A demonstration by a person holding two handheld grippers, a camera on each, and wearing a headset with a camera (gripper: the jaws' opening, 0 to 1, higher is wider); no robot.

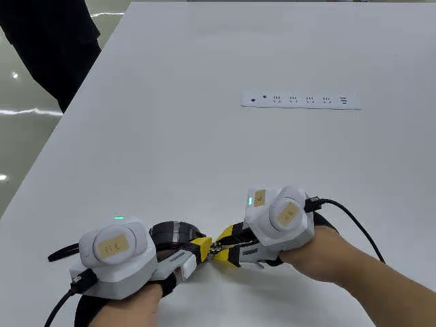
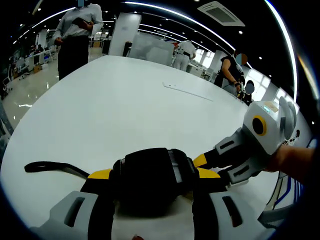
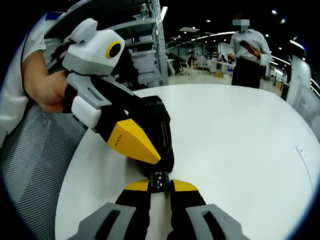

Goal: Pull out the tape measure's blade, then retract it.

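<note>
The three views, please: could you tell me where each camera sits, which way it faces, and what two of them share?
Head view: on the headset, looking forward and down at the white table; both grippers and forearms show.
Left gripper view: on the left gripper, looking along its jaws, closed on the black tape measure.
Right gripper view: on the right gripper, facing the person, its jaws pinching the blade tip.
Shared: both gripper views show the tape measure and the opposite gripper.
</note>
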